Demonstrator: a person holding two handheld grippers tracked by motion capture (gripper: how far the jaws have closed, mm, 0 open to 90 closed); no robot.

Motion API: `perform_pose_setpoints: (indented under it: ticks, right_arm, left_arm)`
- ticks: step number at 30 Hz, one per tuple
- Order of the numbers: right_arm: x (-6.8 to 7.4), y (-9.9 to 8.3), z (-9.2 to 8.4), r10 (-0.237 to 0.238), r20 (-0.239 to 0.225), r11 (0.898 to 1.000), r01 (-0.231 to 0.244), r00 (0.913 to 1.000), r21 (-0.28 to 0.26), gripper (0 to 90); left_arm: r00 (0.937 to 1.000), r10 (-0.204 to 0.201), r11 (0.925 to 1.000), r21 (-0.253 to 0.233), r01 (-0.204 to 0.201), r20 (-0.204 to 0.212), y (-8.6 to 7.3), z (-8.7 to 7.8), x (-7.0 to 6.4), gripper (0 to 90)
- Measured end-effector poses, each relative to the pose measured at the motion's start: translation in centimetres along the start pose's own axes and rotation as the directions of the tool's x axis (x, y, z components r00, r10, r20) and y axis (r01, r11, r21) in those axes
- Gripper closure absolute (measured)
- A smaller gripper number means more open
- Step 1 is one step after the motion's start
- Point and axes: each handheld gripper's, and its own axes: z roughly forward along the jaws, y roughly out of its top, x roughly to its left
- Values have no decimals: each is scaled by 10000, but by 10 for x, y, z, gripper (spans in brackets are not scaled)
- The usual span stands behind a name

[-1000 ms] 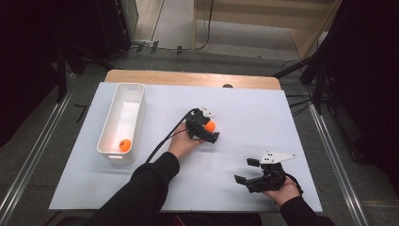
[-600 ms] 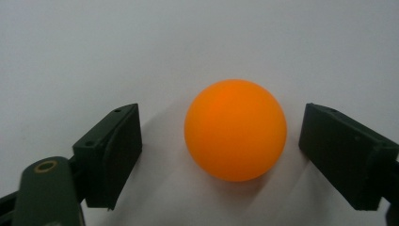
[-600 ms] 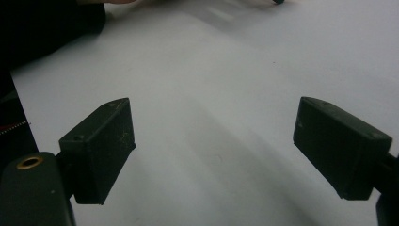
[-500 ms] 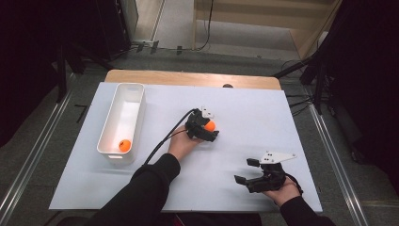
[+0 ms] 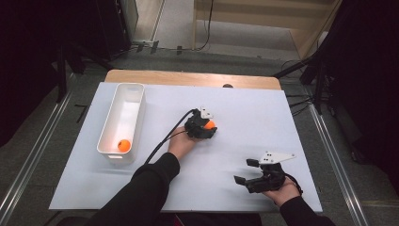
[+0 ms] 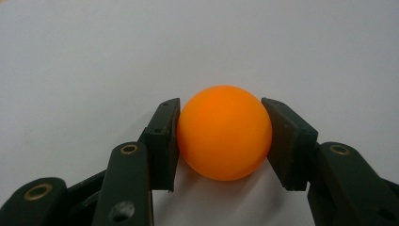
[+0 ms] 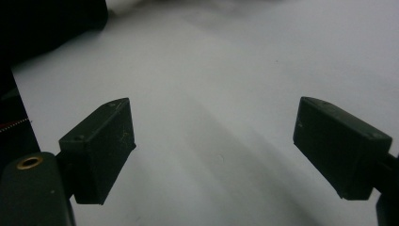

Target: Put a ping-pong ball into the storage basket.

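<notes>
Your left gripper [image 5: 205, 128] sits near the middle of the white table [image 5: 244, 101], and its jaws have just been closing on the orange ball [image 6: 225, 133]. In the left gripper view both pads press against the ball's sides, so you have it clamped, with the ball low against the white surface; whether it touches the table or hangs just clear of it, that view does not settle. From the high view, the gripper body and its grey plate cover most of the ball, leaving an orange sliver showing at the jaw end.

Your right gripper [image 5: 245, 172] rests near the table's front right corner, well apart from the left one. Its jaws stand wide apart with nothing between them, and the right gripper view shows bare white table between the pads [image 7: 99, 146]. The top left of that view is dark and cannot be made out.

A second orange ball [image 5: 123, 145] lies at the near end of the white bin [image 5: 136, 120] on the table's left side. The bin's near wall hides its underside.

Both your sleeves are cut off at the bottom edge of the high view.
</notes>
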Motion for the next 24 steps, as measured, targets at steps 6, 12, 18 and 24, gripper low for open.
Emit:
perform_pose_setpoints:
  ticks: [6, 12, 18, 24]
  right_arm:
    - [0, 0, 0, -23, -40, 10000, 22, 10000, -45, 116]
    - [0, 0, 0, 11, -5, 10000, -11, 10000, -27, 116]
    - [0, 0, 0, 12, -12, 10000, -12, 10000, -15, 116]
    - [0, 0, 0, 31, -25, 10000, -32, 10000, -56, 116]
  left_arm:
    - [9999, -89, 10000, -25, 89, 92, 0, 0, 1, 511]
    - [9991, -289, 9996, -65, 291, 309, 0, -1, 4, 512]
    - [9971, -490, 9987, -140, 498, 577, 0, -1, 6, 512]
    - [9962, -565, 9976, -350, 589, 661, 2, -4, 6, 512]
